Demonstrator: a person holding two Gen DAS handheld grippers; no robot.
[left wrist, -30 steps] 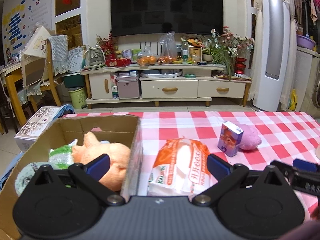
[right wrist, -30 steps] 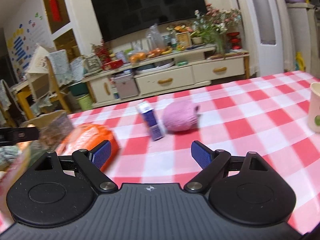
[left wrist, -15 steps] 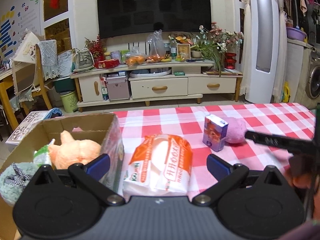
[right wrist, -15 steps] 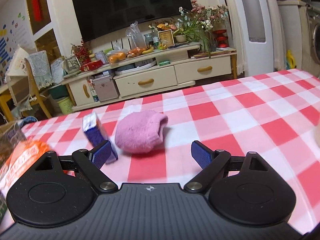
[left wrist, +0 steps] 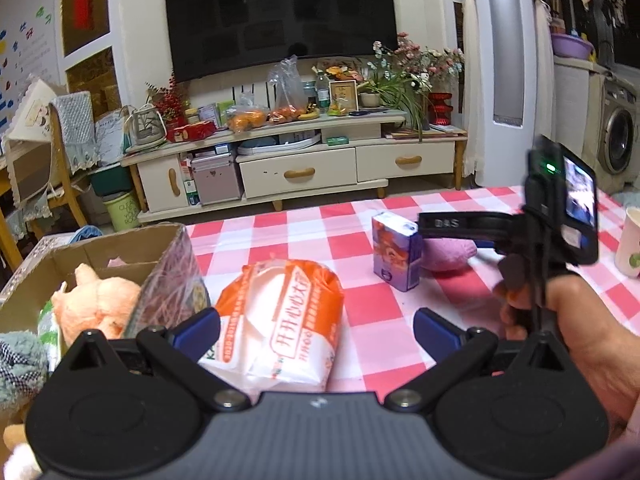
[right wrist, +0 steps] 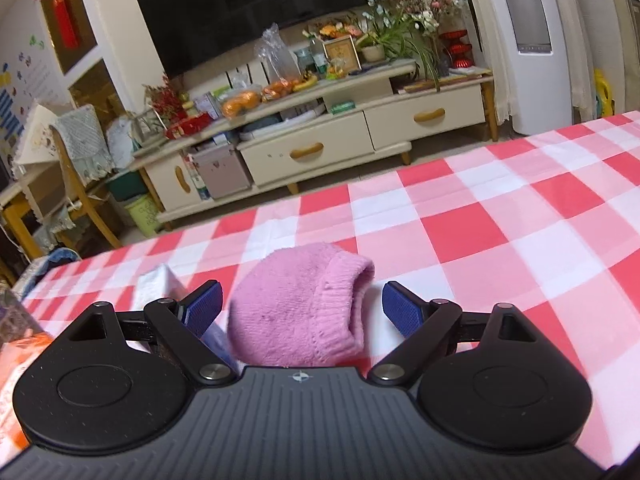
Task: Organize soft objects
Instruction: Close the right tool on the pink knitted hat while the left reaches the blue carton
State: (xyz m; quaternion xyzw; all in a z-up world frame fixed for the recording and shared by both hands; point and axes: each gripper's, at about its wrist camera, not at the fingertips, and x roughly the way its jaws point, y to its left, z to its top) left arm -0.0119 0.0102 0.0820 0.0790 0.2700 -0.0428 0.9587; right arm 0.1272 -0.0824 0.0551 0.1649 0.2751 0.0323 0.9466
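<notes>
Setting: a table under a red-and-white checked cloth (right wrist: 500,232), in a living room with a television and a low cabinet behind.

Right gripper (right wrist: 300,310): its jaws stood wide apart, holding nothing, low over the cloth, with a blue pad on either side of the pink knitted item.

Pink knitted item (right wrist: 300,304): a soft rolled sock or small hat lay on the cloth between the right gripper's open fingers; whether either pad touched it could not be told.

Small purple carton (left wrist: 396,254): it stood upright just beside the pink item, close to the right gripper's left finger.

Left gripper (left wrist: 316,330): its jaws were also spread and empty, held above the near end of the orange-and-white tissue pack (left wrist: 280,320).

Cardboard box (left wrist: 120,248): it sat open at the left edge of the table, already holding an orange plush toy (left wrist: 96,308) and a grey fuzzy item (left wrist: 20,360).

Paper cup (left wrist: 630,242): it stood at the far right of the table, well apart from the rest.

Risk, carton: the left finger was so near the carton that closing could probably tip it over or pinch it along with the pink item.

Risk, grip: the knit was loose and squashy, so a shallow bite might catch only a fold and let it slip out on the way to the box.

Risk, crossing: carrying it to the box would likely pass over the tissue pack and near the left gripper, which could be bumped.
</notes>
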